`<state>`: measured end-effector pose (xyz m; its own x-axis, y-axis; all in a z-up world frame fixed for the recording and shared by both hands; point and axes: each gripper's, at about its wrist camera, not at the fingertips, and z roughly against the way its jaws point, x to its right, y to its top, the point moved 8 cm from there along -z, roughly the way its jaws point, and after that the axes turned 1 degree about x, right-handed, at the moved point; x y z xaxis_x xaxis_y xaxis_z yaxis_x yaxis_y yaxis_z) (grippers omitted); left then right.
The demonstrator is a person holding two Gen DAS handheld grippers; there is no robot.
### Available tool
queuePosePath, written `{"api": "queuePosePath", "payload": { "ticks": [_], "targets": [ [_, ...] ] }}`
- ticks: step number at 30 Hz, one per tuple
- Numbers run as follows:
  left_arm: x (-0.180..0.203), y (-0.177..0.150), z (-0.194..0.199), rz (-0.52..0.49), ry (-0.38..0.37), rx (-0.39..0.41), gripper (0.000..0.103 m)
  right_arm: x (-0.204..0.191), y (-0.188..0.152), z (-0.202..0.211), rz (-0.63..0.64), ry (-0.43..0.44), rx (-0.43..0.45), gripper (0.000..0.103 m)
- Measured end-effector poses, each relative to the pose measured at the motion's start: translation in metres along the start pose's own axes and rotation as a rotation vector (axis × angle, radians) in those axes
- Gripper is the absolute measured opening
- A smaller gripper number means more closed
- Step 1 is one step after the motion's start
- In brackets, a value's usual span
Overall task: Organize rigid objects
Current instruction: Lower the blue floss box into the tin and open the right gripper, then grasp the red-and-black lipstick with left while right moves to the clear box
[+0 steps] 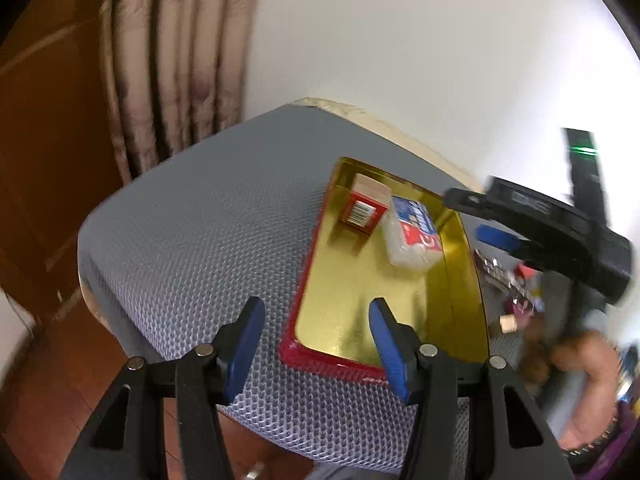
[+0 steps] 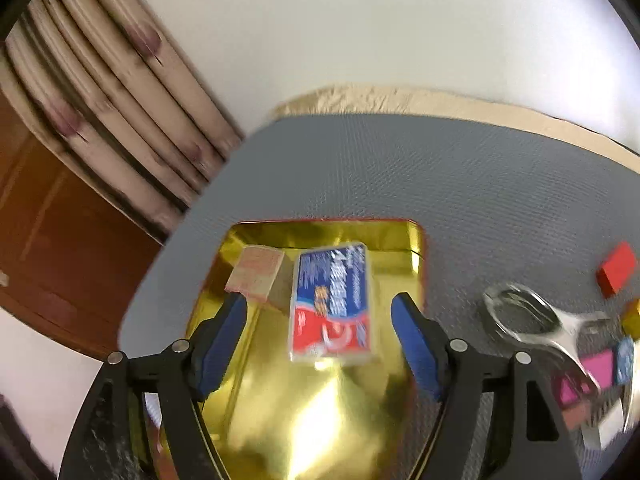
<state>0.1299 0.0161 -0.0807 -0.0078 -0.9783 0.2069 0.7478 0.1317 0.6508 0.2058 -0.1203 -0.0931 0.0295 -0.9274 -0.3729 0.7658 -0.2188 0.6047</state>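
Two boxes already sit in the gold tray (image 2: 248,400): a blue-and-red packet (image 2: 332,304) in clear wrap, lying flat straight ahead of the right gripper (image 2: 320,336) between its open fingers but clear of both pads, nothing held; and a small red carton (image 1: 362,206) just left of the packet, toward the tray's far corner. Left gripper (image 1: 316,340) hovers about half open over the tray's near red rim, empty too. Loose items wait on the grey mat to the right of the right gripper: metal scissors (image 2: 532,320) nearest, a red block (image 2: 616,274) further off, pink and blue pieces, blurred, at the frame edge. Judging handling: block looks stiff, light, flat-sided, so pinch across its short sides. Scissors look hard, slick and thin, likely to slide or pivot; grab at the narrow neck below the finger loops, not on a loop. Wrapped packet looks slippery; squeeze its long edges if shifting it.
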Motion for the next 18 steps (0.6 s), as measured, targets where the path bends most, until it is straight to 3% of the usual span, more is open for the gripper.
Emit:
{"api": "queuePosePath", "payload": {
  "ticks": [3, 6, 10, 13, 15, 18],
  "targets": [
    [0.021, -0.008, 0.01, -0.145, 0.029, 0.044, 0.056, 0.039, -0.029, 0.044, 0.005, -0.057, 0.058, 0.078],
    [0.045, -0.017, 0.018, -0.251, 0.01, 0.063, 0.056, 0.105, -0.065, 0.09, -0.001, -0.191, 0.08, 0.08],
    [0.086, -0.034, 0.023, -0.359, -0.103, 0.015, 0.056, 0.202, -0.095, 0.141, -0.031, -0.441, 0.078, 0.08],
    [0.117, -0.04, 0.03, -0.454, -0.17, 0.018, 0.056, 0.264, -0.109, 0.174, -0.1, -0.545, 0.078, 0.08],
    [0.147, -0.044, 0.034, -0.541, -0.256, 0.009, 0.056, 0.298, -0.115, 0.192, -0.126, -0.62, 0.082, 0.08],
    [0.189, -0.046, 0.026, -0.661, -0.3, 0.001, 0.056, 0.333, -0.121, 0.208, -0.131, -0.699, 0.088, 0.081]
  ]
}}
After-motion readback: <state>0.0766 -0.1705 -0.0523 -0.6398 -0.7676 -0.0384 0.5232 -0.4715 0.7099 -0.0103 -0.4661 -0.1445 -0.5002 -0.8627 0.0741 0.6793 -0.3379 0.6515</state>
